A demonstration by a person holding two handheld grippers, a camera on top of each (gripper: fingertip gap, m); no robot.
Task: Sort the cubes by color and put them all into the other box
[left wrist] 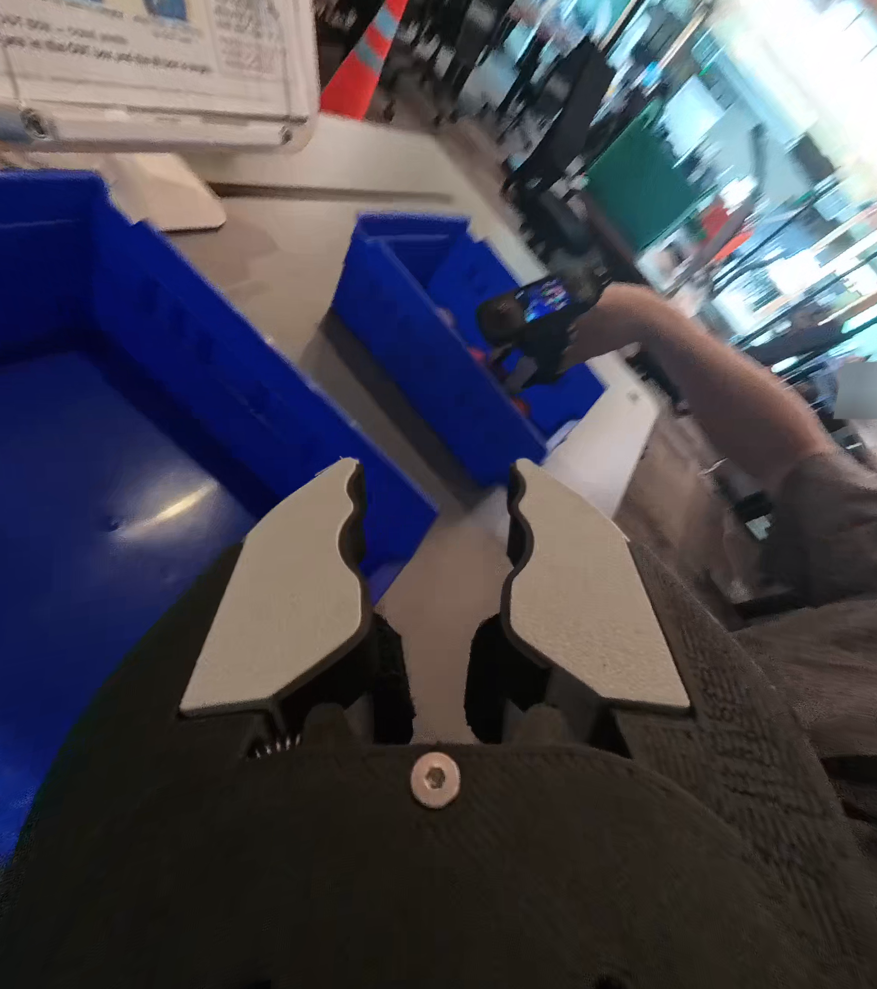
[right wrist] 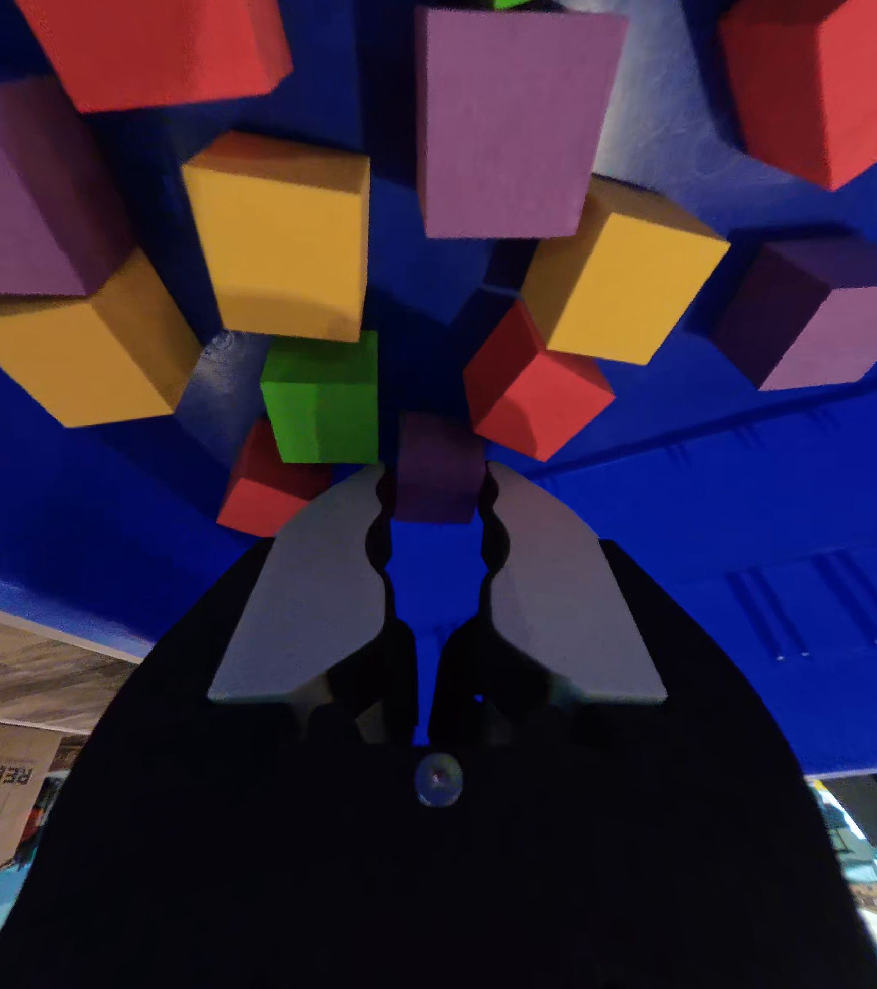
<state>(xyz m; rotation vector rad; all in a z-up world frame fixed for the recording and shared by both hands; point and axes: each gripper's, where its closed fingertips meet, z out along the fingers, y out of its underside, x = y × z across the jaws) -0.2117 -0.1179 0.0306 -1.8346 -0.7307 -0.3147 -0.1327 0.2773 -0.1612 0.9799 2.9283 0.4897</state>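
My left gripper [left wrist: 433, 471] is open and empty, hovering over the near corner of a large empty blue bin [left wrist: 77, 428]. A second blue bin [left wrist: 425, 342] stands farther right. My right gripper [left wrist: 527, 342] reaches down into it, held by a person's arm [left wrist: 720, 374]. In the right wrist view my right gripper [right wrist: 436, 476] is shut on a small dark purple cube [right wrist: 439, 468] inside that bin [right wrist: 747, 508]. A green cube [right wrist: 324, 398] and a red cube [right wrist: 270, 487] lie just left of the fingertips. Another red cube [right wrist: 532, 382] lies just right.
Several more foam cubes lie on the bin floor: yellow [right wrist: 281, 241], purple [right wrist: 506, 123], red [right wrist: 158, 48]. A white box with printed sheets [left wrist: 131, 64] stands behind the empty bin on the pale table [left wrist: 318, 214]. A blurred room lies to the right.
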